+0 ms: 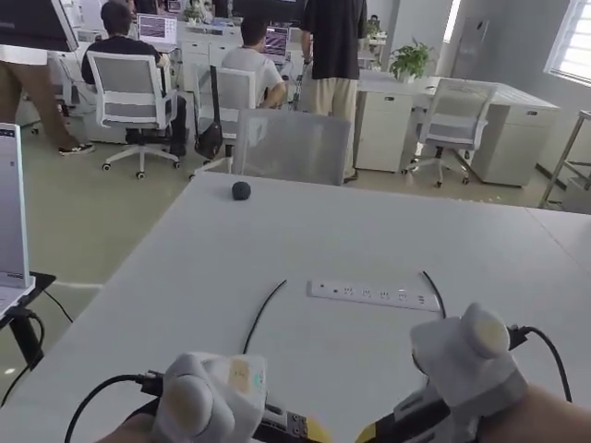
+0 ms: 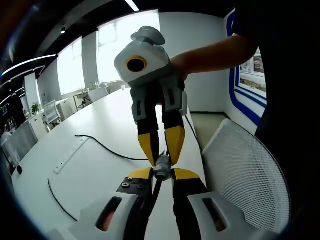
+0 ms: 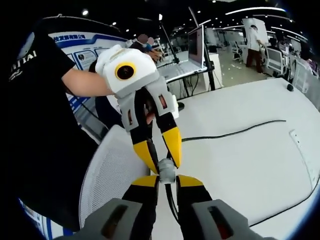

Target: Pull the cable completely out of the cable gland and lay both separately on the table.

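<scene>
Left gripper view has the left gripper (image 2: pixel 165 174) rising from the bottom centre of the frame, its yellow tips drawn in narrow and touching either side of a small grey cable gland (image 2: pixel 162 169). The right gripper (image 2: pixel 161 155) reaches down from the top of that frame, with its tips pinched close just above the same gland. Right gripper view gives the mirror of this: its own tips flank the gland at lower centre, and the other pair closes on it from above. A black cable (image 3: pixel 171 200) runs out of the gland and down between the jaws, so the two are not apart. Both are held in the air above the white worktop (image 1: pixel 277 240). Head view shows a power strip (image 1: pixel 374 294) right of centre and a loose black wire (image 1: pixel 263 314) just left of it
</scene>
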A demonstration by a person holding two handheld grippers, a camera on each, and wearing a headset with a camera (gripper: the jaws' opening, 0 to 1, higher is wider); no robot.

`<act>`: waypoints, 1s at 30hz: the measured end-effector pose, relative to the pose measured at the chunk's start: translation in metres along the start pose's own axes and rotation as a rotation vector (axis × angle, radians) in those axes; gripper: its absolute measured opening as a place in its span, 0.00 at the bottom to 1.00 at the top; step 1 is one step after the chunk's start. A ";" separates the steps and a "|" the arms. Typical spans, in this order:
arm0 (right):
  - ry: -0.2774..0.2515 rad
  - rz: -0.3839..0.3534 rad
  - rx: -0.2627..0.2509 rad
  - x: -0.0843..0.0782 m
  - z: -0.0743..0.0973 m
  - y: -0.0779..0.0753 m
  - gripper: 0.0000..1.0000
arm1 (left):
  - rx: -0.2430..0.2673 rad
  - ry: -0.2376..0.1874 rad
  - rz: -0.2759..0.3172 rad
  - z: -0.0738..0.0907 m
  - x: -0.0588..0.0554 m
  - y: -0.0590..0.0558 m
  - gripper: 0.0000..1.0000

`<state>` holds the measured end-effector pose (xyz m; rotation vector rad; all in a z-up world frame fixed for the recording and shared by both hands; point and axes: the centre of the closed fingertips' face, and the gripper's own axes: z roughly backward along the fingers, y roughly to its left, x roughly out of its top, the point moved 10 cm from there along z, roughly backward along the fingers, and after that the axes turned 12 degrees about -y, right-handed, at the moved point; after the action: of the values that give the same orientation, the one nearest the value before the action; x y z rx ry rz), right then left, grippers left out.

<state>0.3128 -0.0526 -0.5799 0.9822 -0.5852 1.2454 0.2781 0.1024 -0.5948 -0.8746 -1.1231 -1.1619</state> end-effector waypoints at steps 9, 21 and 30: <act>0.054 0.017 0.038 0.024 0.005 0.011 0.26 | 0.009 0.011 0.029 0.003 -0.005 -0.004 0.15; 0.164 -0.093 0.104 0.016 -0.007 -0.004 0.13 | -0.019 0.034 -0.027 0.001 0.000 -0.009 0.15; 0.187 -0.163 0.153 0.015 -0.012 -0.003 0.09 | -0.036 0.017 -0.053 0.002 0.005 -0.012 0.15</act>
<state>0.3182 -0.0351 -0.5743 1.0057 -0.2618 1.2329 0.2662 0.1000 -0.5896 -0.8653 -1.1207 -1.2345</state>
